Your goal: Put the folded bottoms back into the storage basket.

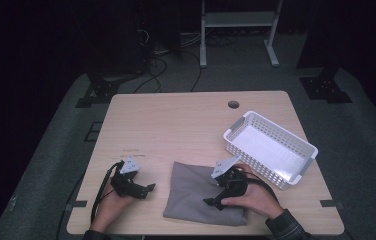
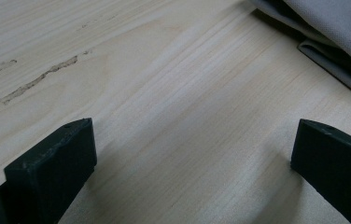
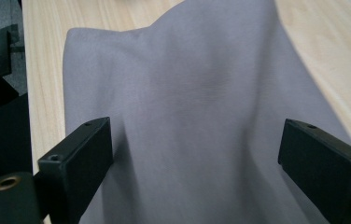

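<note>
Two grippers are on the table, both wide open and neither holding anything. The right gripper sits low over the grey cloth, jaws spread well apart with fabric running between and beneath them; in the right gripper view the cloth rises in a soft ridge straight ahead of the jaws. The left gripper rests on bare wood just beside the cloth's left edge, jaws equally wide, and in the left gripper view the cloth's edge lies ahead and off to one side, layered where it is folded over.

This looks like the approach before a grasp: the right hand is lined up to pinch a fold, the left waits at the border. Next, the right jaws would need to close on that raised ridge, low enough to catch fabric rather than slide over it, while the left moves in to take the near edge.

The cloth lies at the front middle of the table, roughly rectangular, doubled over, plain grey, smooth apart from gentle wrinkles. The white basket stands just to its right, apparently empty, though its far corner is hard to read from the high view. It's the likely destination, I'd guess.
</note>
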Tool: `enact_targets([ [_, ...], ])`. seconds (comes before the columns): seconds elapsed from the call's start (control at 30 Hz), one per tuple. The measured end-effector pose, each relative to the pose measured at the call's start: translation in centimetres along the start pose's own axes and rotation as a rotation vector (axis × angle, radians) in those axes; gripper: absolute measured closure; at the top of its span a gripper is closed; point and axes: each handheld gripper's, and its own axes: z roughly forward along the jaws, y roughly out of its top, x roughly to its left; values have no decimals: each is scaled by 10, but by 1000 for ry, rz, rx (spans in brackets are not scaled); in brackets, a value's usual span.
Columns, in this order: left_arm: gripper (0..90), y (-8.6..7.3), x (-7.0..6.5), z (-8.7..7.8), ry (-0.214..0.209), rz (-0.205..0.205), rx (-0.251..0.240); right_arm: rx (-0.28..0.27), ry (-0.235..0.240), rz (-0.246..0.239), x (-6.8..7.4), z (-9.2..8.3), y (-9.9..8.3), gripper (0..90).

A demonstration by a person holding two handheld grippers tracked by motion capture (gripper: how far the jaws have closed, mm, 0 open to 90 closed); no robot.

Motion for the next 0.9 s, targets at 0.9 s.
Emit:
enact_targets([
  [0.9,0,0,0,0,0,0,-1,87,-51,-70,18,34,-6,97],
])
